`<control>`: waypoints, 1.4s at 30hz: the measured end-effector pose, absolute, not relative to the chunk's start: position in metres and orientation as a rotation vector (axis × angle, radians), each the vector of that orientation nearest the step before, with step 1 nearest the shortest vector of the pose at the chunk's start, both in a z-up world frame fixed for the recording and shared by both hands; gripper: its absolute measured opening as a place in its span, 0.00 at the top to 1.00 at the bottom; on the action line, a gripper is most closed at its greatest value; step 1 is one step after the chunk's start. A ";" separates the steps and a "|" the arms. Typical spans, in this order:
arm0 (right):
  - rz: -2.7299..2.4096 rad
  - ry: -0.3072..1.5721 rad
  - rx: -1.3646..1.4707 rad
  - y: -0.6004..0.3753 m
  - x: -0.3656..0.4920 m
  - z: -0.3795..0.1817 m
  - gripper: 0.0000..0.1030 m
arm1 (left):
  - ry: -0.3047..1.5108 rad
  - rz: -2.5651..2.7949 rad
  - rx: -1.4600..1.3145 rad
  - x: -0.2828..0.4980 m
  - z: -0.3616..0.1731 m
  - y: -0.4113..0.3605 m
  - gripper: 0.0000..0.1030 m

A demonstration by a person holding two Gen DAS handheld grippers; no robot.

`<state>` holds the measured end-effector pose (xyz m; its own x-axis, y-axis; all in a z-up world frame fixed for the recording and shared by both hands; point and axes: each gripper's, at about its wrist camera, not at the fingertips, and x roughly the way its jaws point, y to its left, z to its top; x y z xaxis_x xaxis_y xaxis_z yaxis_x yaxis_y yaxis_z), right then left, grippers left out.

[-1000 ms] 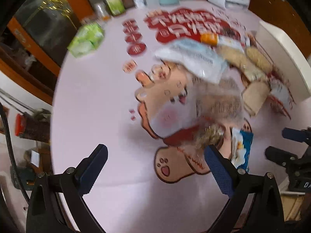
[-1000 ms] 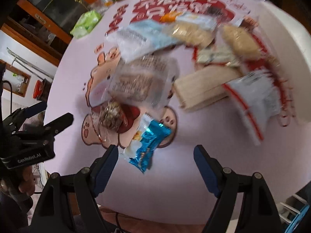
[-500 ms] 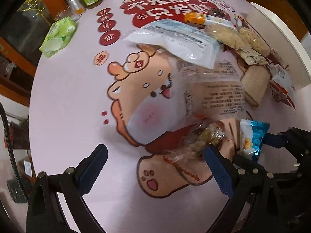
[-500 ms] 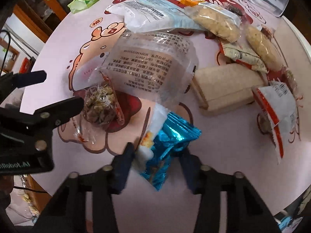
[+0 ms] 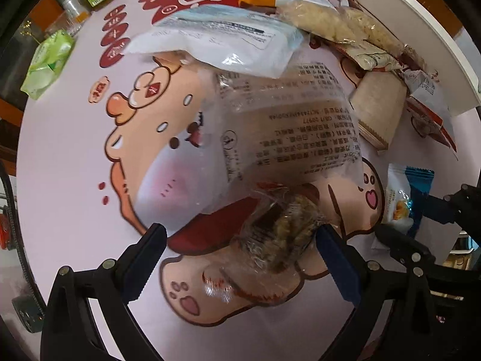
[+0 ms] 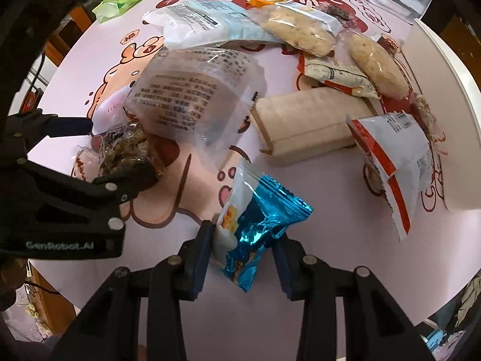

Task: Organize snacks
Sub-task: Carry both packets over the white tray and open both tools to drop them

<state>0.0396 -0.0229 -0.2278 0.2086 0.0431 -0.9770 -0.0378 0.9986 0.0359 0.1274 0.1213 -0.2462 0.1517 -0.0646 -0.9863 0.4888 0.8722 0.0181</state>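
Note:
A blue foil snack packet [image 6: 264, 213] with a white end lies near the front edge of the pink cartoon tablecloth [image 6: 330, 240]. My right gripper [image 6: 243, 231] is closing on it, and both pads press its sides. In the left wrist view the same packet [image 5: 402, 207] shows at the right. A clear-wrapped brown nut snack [image 5: 285, 228] lies on the cloth just inside the right finger of my left gripper [image 5: 239, 231]. That gripper stands wide open and points straight down over the snack. The nut snack [image 6: 126, 150] also shows between the left gripper's fingers in the right wrist view.
A big clear bag with printed text [image 5: 285, 138] lies behind the nut snack, under a white and blue bag [image 5: 225, 39]. A wafer block [image 6: 306, 126], a red and white packet [image 6: 396, 156] and wrapped rolls [image 6: 297, 30] crowd the right. A white tray [image 6: 445, 90] stands at the far right, a green pack [image 5: 48, 63] at the left.
The right gripper's jaws have closed from wide open onto the blue packet. The left gripper has sunk toward the table and now straddles the nut snack.

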 end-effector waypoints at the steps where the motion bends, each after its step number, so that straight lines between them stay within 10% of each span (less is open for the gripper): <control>1: 0.057 1.360 0.006 -0.023 0.040 -0.228 0.62 | 1.376 -0.409 0.370 0.128 -0.248 0.120 0.04; 6: 0.061 1.359 0.006 -0.029 0.034 -0.227 0.62 | 1.400 -0.434 0.338 0.127 -0.254 0.116 0.21; 10: 0.068 1.353 -0.009 -0.032 0.036 -0.225 0.62 | 1.362 -0.442 0.372 0.122 -0.248 0.108 0.56; 42: -0.069 0.904 -0.009 -0.148 0.015 -0.062 0.65 | 1.029 -0.445 0.306 0.078 -0.065 0.005 0.60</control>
<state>0.0149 -0.1477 -0.0621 0.6161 -0.0636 -0.7851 0.0558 0.9978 -0.0370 0.0780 0.0052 -0.0646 0.4388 -0.2109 -0.8735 0.4918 0.8699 0.0369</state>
